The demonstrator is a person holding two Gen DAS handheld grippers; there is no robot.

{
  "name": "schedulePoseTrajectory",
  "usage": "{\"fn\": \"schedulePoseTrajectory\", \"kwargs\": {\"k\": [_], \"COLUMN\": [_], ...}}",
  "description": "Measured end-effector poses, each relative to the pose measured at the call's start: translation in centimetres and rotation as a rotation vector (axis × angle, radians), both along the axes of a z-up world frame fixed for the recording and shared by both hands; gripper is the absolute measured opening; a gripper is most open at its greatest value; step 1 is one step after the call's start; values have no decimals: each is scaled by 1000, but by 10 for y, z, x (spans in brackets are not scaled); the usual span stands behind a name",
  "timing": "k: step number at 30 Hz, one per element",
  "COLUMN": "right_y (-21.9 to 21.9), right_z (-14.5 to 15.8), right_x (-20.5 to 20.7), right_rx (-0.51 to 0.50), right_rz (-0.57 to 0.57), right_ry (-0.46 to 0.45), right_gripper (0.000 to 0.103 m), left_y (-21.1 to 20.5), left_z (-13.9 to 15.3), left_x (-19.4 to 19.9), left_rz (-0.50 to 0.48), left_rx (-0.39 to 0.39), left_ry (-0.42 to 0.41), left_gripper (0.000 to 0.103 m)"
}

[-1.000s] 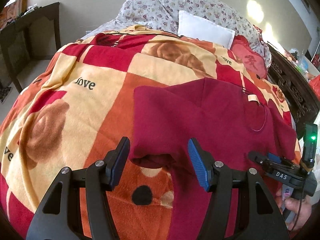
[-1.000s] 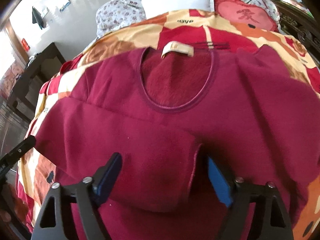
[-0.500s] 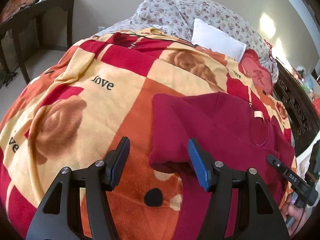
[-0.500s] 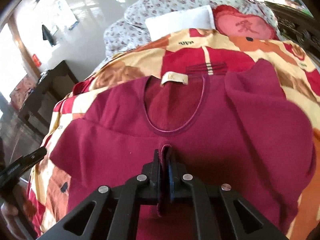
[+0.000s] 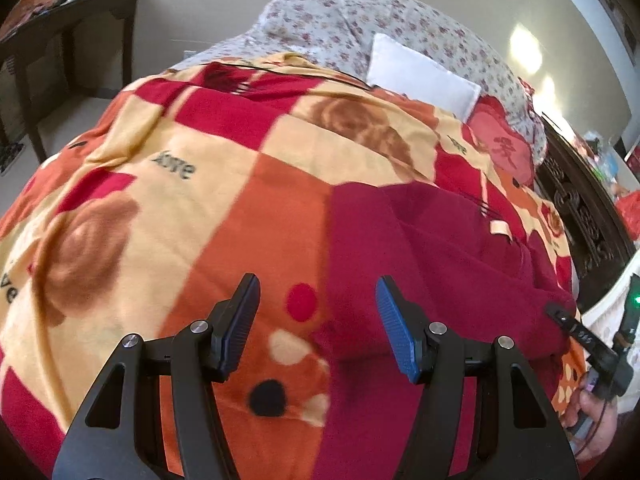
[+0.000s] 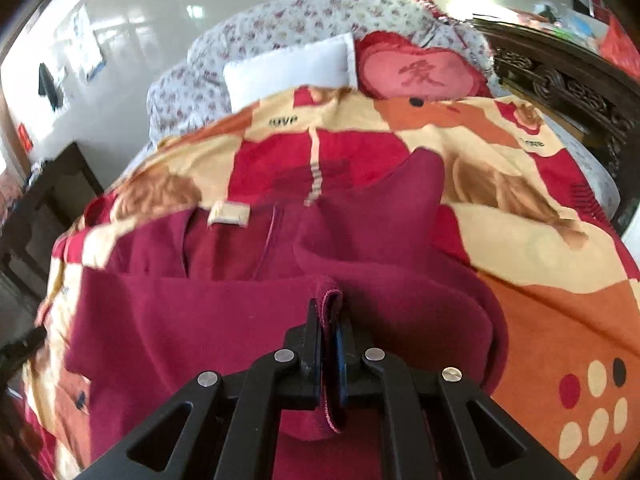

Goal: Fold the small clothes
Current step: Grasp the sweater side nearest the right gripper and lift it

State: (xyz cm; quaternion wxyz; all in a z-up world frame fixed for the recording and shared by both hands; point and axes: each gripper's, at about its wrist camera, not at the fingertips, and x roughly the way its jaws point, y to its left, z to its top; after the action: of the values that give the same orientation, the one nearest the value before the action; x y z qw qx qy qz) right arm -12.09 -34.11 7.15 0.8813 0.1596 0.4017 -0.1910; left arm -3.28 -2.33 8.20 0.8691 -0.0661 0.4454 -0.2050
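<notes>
— Clamped tight, the right gripper [image 6: 329,344] has its jaws pressed on a pinched fold of the one maroon top [image 6: 224,320], the cloth edge standing up between the pads. And the other?

— Left gripper [image 5: 316,320]: jaws well apart, nothing between them but blanket and the top's near edge, which lies just beside the right-hand blue pad [image 5: 394,334].

— Where does the garment lie?

— On the patterned blanket [image 5: 168,208], toward the bed's right edge by the carved dark bed frame [image 5: 580,216]. One cream neck label [image 6: 229,213] shows, and one sleeve [image 6: 408,196] is flipped inward over the body.

— Count the rest for me.

— At the bed's head: one white pillow [image 6: 292,68], one red heart cushion [image 6: 420,74], and a floral quilt [image 5: 320,20] bunched behind them. One dark wooden table [image 5: 60,32] stands off the bed's left side. In the left view's lower right corner, one hand [image 5: 592,420] holds the right gripper's handle.
</notes>
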Motion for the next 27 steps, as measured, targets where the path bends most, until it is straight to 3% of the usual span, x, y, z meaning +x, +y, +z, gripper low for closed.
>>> {"fn": "schedulePoseTrajectory", "kwargs": {"k": [4,10,12,15,18,22,27], "right_y": [0,-12,-14,-21,-24,-23,-23], "right_z": [-6,-23,-21,-10,6,29,27], "right_x": [5,9,8,-5,-20,-35,-41], "right_rx": [-20,-37,-14,81,104,25,40], "right_rz": [9,31,52,67,60,55,70], "right_ry": [15,45,41,5,-38,-79,-66], "right_gripper": [5,5,5,6,14,47,47], "left_y": [-28,-59,-62,-59,-55,-53,-74], "left_z": [-9,-49,-62,-58,-44,-20,-10], "left_x": [2,16,22,20,11,-2,-11], "left_rz": [-41,-59,-57,-55,-53,-58,-119], "left_rx": [50,155,170,154,157,115,93], "left_ry": [-6,51,96,88,49,-11,-12], "left_gripper": [60,60,60,60,60,60,60]}}
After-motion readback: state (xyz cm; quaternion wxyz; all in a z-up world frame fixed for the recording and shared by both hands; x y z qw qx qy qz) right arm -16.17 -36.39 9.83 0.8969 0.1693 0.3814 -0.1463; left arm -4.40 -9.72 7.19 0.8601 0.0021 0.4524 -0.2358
